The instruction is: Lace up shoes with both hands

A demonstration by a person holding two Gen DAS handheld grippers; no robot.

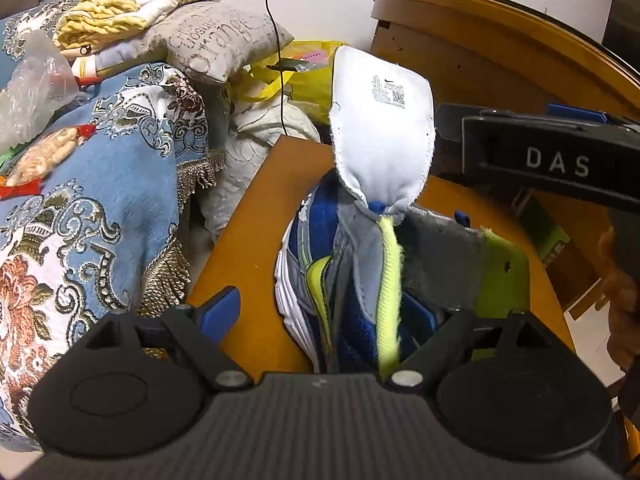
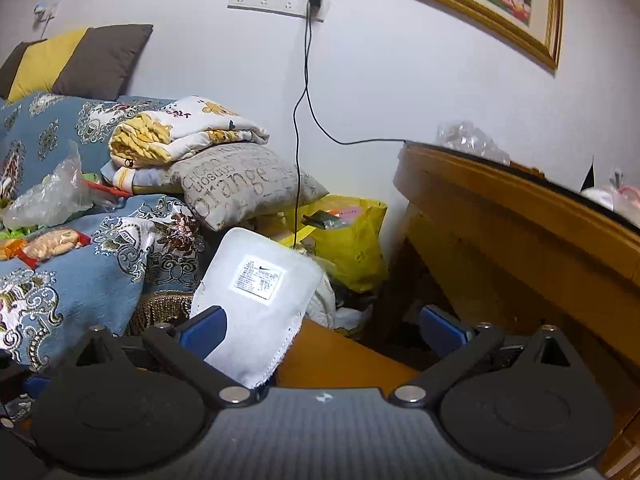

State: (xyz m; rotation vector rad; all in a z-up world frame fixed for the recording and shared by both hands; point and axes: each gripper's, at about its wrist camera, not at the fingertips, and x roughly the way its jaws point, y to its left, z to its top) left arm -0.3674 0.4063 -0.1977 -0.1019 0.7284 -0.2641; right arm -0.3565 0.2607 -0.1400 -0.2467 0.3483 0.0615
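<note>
Both grippers stood wide and empty: the left gripper (image 1: 328,312) straddled the running shoe (image 1: 344,280) on the wooden stool (image 1: 248,216), the right gripper (image 2: 320,328) beside its raised tongue (image 2: 256,304). That floppy tongue could well drop and cover the eyelets; no lace showed.
</note>
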